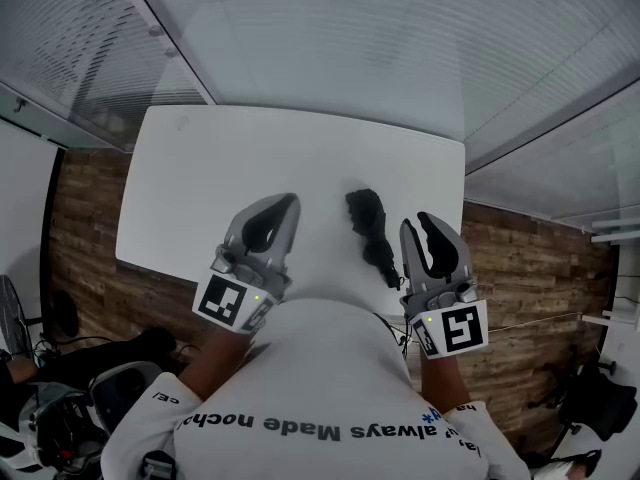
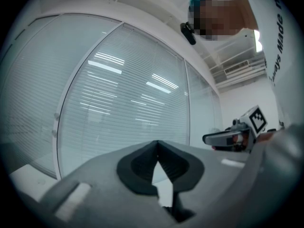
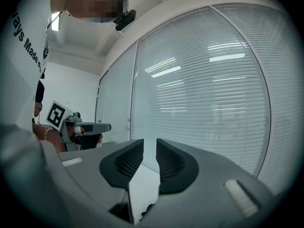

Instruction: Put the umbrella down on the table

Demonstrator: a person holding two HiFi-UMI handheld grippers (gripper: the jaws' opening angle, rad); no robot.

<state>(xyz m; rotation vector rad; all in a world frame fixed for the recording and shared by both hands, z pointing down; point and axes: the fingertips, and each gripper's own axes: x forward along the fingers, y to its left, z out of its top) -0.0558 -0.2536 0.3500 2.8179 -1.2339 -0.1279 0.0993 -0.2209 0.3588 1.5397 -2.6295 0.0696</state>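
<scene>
A black folded umbrella [image 1: 369,230] lies on the white table [image 1: 200,168], near its front edge and right of the middle. My right gripper [image 1: 424,226] hovers just right of the umbrella, apart from it. Its pads stand almost together with nothing between them [image 3: 149,148]. My left gripper [image 1: 288,206] is held left of the umbrella, with a strip of bare table between them. Its jaw tips meet, and it holds nothing [image 2: 157,146]. Both grippers point level across the table toward the glass wall. Each gripper view shows the other gripper off to the side.
A glass wall with white blinds [image 1: 330,38] runs behind the table and along both sides. Brown wood-pattern floor [image 1: 85,228] flanks the table. Dark chairs and gear [image 1: 60,408] sit at the lower left, and more dark gear [image 1: 590,398] at the lower right.
</scene>
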